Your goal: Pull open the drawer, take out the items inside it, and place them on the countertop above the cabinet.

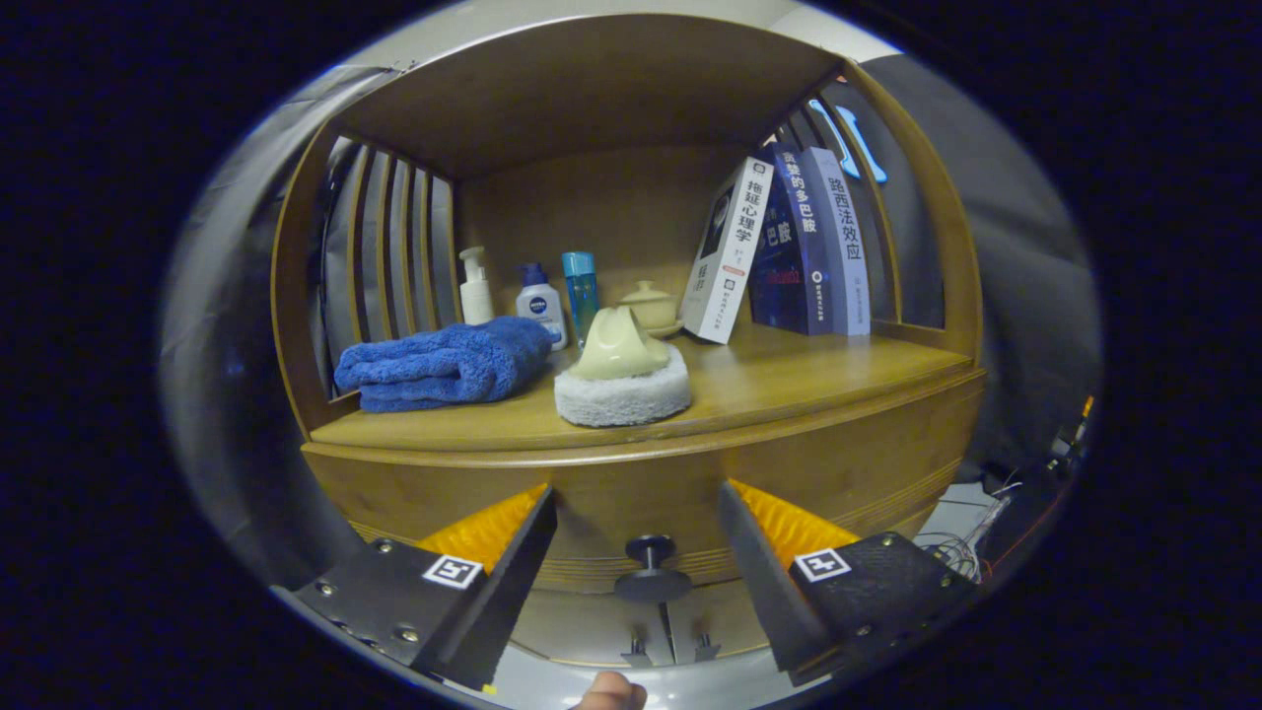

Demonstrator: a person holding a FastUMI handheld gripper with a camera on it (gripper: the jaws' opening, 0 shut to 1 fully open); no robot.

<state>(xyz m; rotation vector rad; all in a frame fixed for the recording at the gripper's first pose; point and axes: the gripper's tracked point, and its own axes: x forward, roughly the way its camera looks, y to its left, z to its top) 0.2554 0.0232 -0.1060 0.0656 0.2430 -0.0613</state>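
Tool [638,513] is wide apart, nothing held; fingers [513,552] sit low centre of the frame, flanking the drawer knob [651,570], which stands between them, not touched. Drawer [631,503] looks closed, front flush under the worktop [789,385] edge; contents not visible.

On the worktop, left to right:
- folded blue towel [444,365], left of centre, lying flat against the slatted side wall [380,247]
- white pump bottle [476,288] at the back, upright
- small white bottle with blue cap [540,304] just beside it, behind the towel's right end
- clear blue bottle [580,288] next, upright
- round scrub pad with cream handle [623,380], centre, nearest the front edge
- cream lidded pot on a saucer [651,306] behind the pad, at the back wall
- three books [789,247], upper right, leaning left, white one outermost, two blue ones behind it toward the right slats

A fingertip [611,693] shows at bottom centre. Cables [961,552] on the floor at lower right, beside the cabinet.
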